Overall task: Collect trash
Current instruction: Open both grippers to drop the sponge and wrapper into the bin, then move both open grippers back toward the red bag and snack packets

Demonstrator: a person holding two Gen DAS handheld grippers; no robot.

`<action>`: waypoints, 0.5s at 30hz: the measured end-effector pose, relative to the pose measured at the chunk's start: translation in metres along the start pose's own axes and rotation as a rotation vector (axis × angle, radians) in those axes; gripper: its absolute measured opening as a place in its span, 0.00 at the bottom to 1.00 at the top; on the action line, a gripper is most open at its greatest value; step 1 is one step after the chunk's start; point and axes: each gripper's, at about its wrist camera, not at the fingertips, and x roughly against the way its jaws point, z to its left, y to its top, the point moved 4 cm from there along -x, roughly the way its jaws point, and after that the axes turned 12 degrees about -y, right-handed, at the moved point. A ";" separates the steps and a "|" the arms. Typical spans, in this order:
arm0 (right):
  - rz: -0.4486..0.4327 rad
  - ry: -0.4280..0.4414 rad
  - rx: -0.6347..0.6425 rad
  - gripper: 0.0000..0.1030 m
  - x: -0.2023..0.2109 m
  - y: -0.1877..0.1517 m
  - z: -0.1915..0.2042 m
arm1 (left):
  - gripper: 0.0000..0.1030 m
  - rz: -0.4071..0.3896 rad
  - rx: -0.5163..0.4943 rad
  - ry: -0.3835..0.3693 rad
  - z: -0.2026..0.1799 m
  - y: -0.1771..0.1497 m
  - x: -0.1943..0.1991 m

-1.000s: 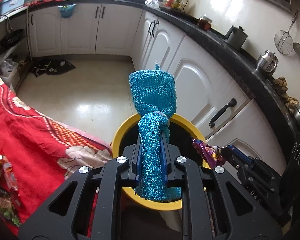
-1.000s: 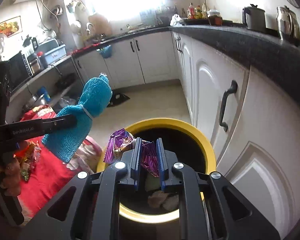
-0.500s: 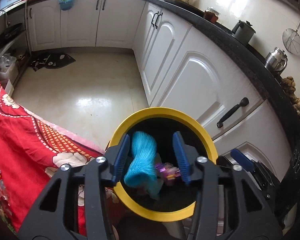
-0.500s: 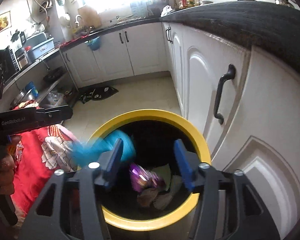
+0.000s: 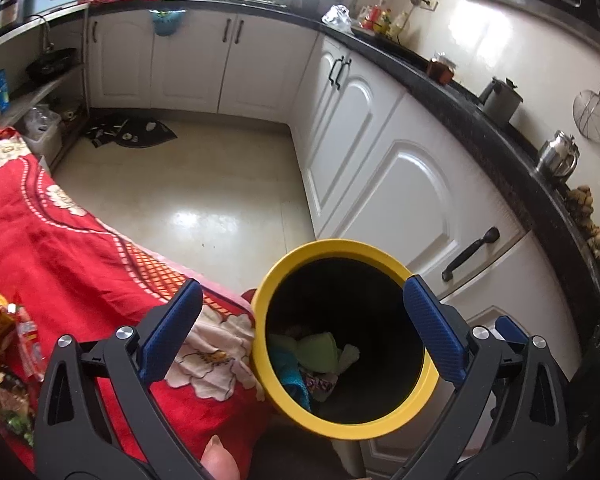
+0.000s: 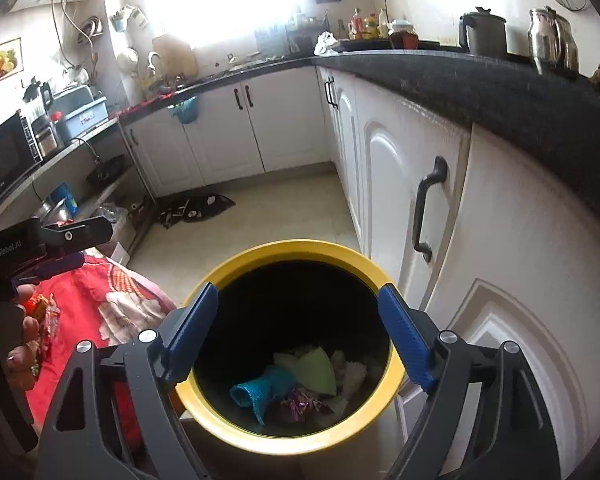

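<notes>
Red cloth (image 5: 72, 256) with a flower pattern covers the surface left of the left gripper (image 5: 300, 316), and bright snack wrappers (image 5: 4, 328) lie on it beyond the left finger. That gripper's fingers (image 5: 172, 328) are spreading, with nothing between them but the yellow-rimmed bin (image 5: 284, 276) below. Further right, the right gripper (image 6: 300, 328) hangs over the same bin (image 6: 284, 250), its fingers (image 6: 404, 336) also opening and empty.

Directly beneath them, at the bin's bottom, lie a teal knitted cloth (image 6: 260, 392), a purple wrapper (image 6: 300, 404) and pale green and white scraps (image 6: 316, 368). The teal cloth is crumpled; its long axis runs slantwise, rolled end toward the left finger, other end toward the near rim.

By my reading, the drop step is finishing. Next, I judge, the grippers should swing left to the wrappers on the cloth, fingers wide, then pinch one flat piece at its edge. White cabinets (image 6: 500, 240) stand right of the right finger.
</notes>
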 end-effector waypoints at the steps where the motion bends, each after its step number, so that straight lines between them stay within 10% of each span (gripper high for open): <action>1: -0.008 0.002 0.000 0.79 0.003 0.002 0.001 | 0.90 -0.008 0.001 0.002 0.000 0.000 0.004; 15: -0.106 0.047 0.019 0.88 0.049 0.015 0.021 | 0.90 -0.106 0.015 0.014 0.005 0.003 0.059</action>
